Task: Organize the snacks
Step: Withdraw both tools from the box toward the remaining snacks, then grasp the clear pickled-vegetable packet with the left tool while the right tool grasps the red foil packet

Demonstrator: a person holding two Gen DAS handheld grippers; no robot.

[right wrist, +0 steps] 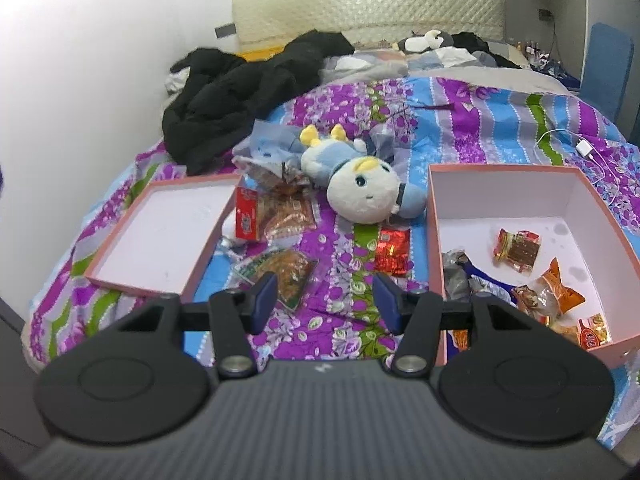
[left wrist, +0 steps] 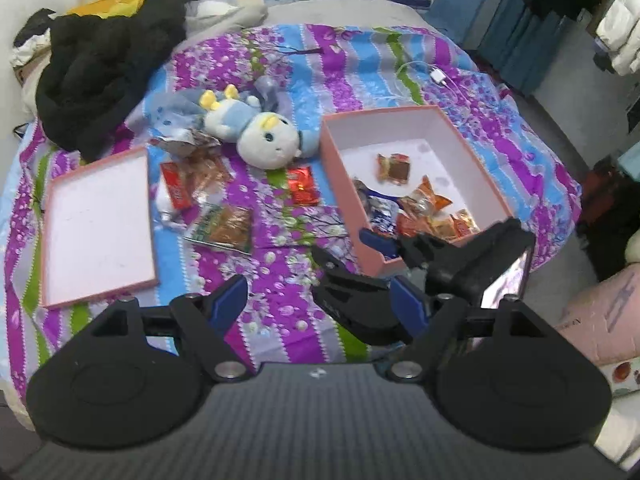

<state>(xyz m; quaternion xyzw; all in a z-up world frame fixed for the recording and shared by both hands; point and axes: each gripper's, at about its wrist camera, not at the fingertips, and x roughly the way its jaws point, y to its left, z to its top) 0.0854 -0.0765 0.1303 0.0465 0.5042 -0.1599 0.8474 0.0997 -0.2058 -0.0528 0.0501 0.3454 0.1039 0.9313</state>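
Note:
A pink box sits on the flowered bedspread with several snack packets inside. Its lid lies upturned to the left. Between them lie loose snacks: a red foil packet, a green-and-orange packet and a red-labelled packet. My left gripper hovers open and holds nothing. My right gripper is open over the spread beside the box's near left corner, nothing between its fingers.
A blue-and-white plush toy lies behind the loose snacks. A black coat is heaped at the back left. A white charger and cable lie behind the box. The bed's edge drops off at right.

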